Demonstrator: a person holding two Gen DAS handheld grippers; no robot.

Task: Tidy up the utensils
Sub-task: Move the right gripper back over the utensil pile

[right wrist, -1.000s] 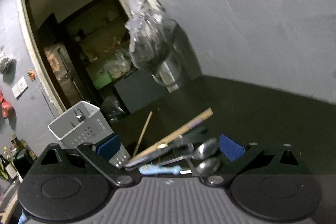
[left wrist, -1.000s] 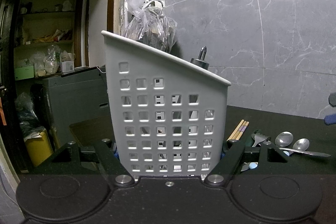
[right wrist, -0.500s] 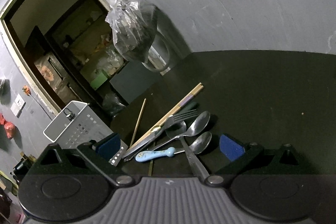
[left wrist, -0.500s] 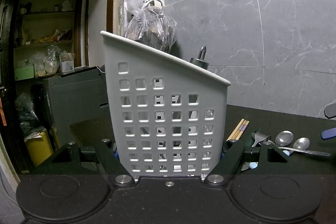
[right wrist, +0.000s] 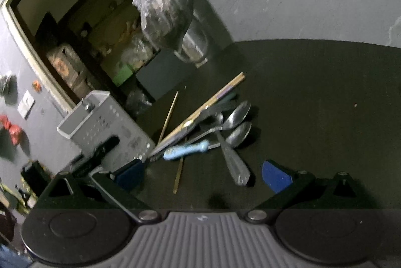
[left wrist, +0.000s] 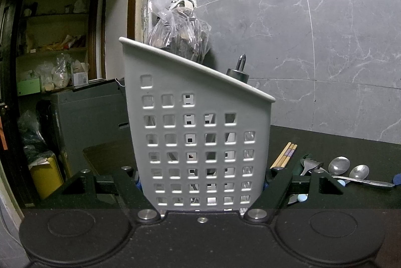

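My left gripper (left wrist: 201,186) is shut on the grey perforated utensil caddy (left wrist: 200,132), which stands upright on the dark table; a dark handle (left wrist: 239,69) sticks out of its top. My right gripper (right wrist: 200,174) is open and empty, just above a pile of utensils: two spoons (right wrist: 236,121), a metal handle (right wrist: 233,162), a blue-handled utensil (right wrist: 185,150), chopsticks (right wrist: 208,105) and a thin stick (right wrist: 179,172). The caddy (right wrist: 100,122) shows at the left in the right wrist view. The spoons (left wrist: 348,167) and chopsticks (left wrist: 284,155) also show in the left wrist view.
A plastic bag (left wrist: 178,34) hangs on the marble wall (left wrist: 313,29) behind the caddy. A doorway (left wrist: 57,67) opens at the left onto shelves and a grey cabinet. The dark table (right wrist: 313,92) stretches to the right of the pile.
My right gripper has moved down and closer to the utensil pile, which now lies between its open fingers. My left gripper and the caddy have stayed still.
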